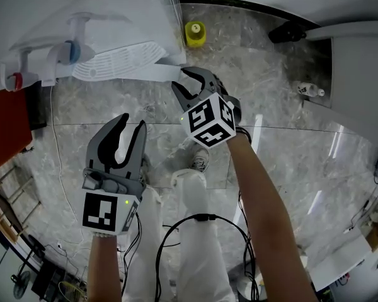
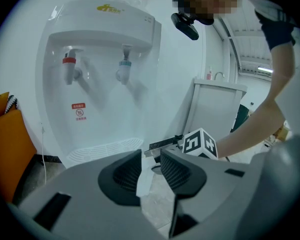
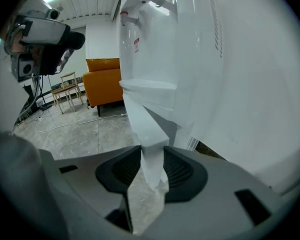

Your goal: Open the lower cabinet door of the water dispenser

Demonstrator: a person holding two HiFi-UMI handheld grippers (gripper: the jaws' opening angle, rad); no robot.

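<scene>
Office-like lounge, white water dispenser [image 2: 100,59], orange sofa [image 3: 104,79] (wooden chairs [image 3: 70,91] beside), glossy marble floor [image 1: 264,80]

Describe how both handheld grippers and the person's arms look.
Left gripper and right gripper: grey shells, black ribbed curved jaws, each carrying a cube of black-and-white square markers. Green light on the left one. Forearms unsleeved; dark band at the right wrist; black cables trail below.

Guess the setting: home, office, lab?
Probably an office or lab lounge: a white water dispenser, an orange sofa with chairs beside it, and a cable across the tiled floor.
</scene>
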